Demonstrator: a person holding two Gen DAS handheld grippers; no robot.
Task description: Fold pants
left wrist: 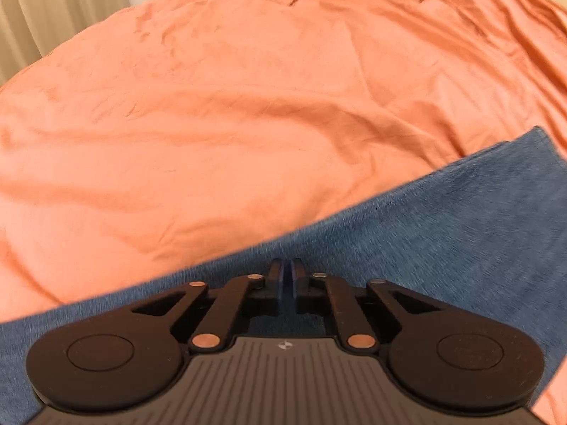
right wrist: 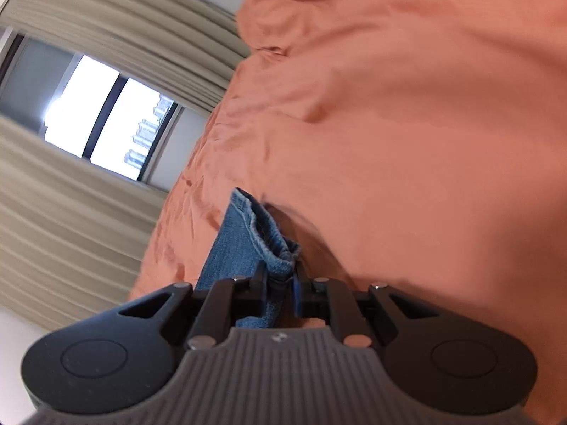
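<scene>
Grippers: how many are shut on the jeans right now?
2. The left gripper is closed on a long edge of the jeans, fabric barely visible between its fingers. The right gripper pinches a bunched hem of the jeans above the orange sheet.

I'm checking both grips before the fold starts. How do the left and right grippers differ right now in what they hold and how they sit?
The left gripper has its fingers nearly together with only a thin blue sliver between them; the right gripper stands wider, pinching a bunched, stitched hem.

The left gripper sits level over flat jeans; the right view is rolled sideways, the jeans hanging as a narrow strip.

Both face the orange bedspread.
</scene>
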